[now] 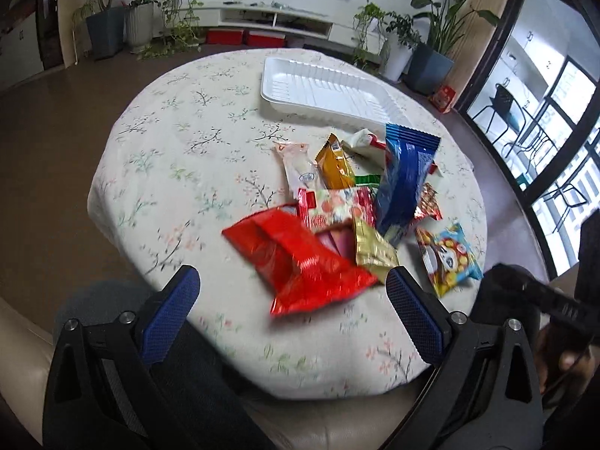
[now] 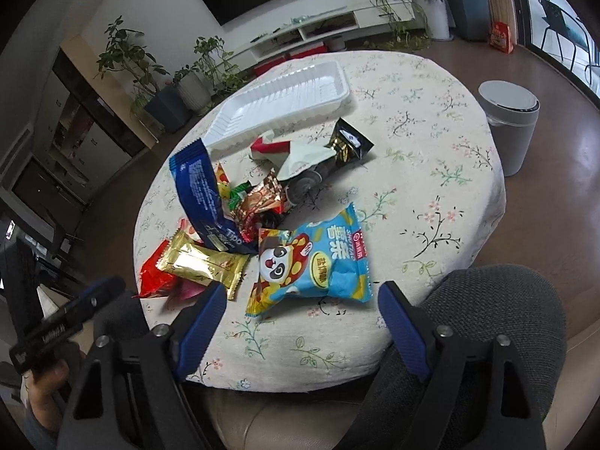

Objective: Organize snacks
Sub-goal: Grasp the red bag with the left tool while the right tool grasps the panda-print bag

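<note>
A heap of snack packets lies on the round floral table [image 1: 180,142]. Nearest my left gripper [image 1: 292,281] is a red foil bag [image 1: 300,266], below and between its open blue pads, untouched. A gold packet [image 1: 375,251], a tall blue packet [image 1: 403,183] and an orange packet [image 1: 333,165] sit behind. My right gripper [image 2: 302,294] hangs open just above the near edge of a light-blue panda packet [image 2: 318,262], with nothing gripped. The gold packet [image 2: 202,262] and blue packet [image 2: 202,195] lie to its left. An empty white tray [image 1: 322,90] [image 2: 285,101] rests at the far side.
A grey bin [image 2: 513,123] stands on the floor right of the table. A black packet [image 2: 348,142] and a white-red wrapper [image 2: 300,157] lie near the tray. A grey cushion [image 2: 498,322] and beige sofa edge sit under the grippers. Potted plants and a TV bench line the far wall.
</note>
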Action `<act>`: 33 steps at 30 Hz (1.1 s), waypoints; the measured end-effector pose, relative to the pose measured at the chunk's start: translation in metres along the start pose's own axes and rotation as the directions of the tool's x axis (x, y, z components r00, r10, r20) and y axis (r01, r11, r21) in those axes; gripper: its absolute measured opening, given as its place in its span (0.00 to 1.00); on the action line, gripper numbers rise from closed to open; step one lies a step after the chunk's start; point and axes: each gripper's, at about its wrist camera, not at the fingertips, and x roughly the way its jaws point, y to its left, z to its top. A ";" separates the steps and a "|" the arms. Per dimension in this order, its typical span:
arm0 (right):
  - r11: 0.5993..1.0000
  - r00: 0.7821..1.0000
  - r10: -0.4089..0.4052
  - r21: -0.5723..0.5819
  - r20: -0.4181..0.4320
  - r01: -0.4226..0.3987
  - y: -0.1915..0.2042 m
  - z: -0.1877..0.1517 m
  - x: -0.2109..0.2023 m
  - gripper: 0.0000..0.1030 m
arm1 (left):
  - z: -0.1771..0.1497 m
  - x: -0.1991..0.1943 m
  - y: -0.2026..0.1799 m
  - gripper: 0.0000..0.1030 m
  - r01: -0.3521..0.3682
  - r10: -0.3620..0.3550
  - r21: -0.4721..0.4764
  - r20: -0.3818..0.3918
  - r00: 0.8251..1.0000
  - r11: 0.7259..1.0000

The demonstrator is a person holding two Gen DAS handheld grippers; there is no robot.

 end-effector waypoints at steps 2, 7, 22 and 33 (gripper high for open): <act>1.000 1.000 0.012 -0.008 -0.012 -0.013 0.000 0.002 0.004 0.75 | 0.014 0.014 -0.004 0.95 -0.008 0.008 -0.006 -0.048 0.999 1.000; 0.998 0.996 0.065 0.012 -0.059 -0.065 -0.009 0.011 0.014 0.69 | 0.028 0.052 -0.001 0.82 -0.034 0.029 -0.027 -0.149 0.988 0.999; 0.998 0.997 0.018 -0.051 -0.073 -0.022 -0.006 0.013 0.023 0.69 | 0.040 0.084 0.028 0.68 -0.124 0.126 0.025 -0.211 0.969 0.992; 0.998 0.994 -0.057 -0.031 -0.091 0.055 0.000 0.009 0.019 0.69 | 0.035 0.111 0.026 0.41 -0.111 0.142 0.151 -0.215 0.966 0.982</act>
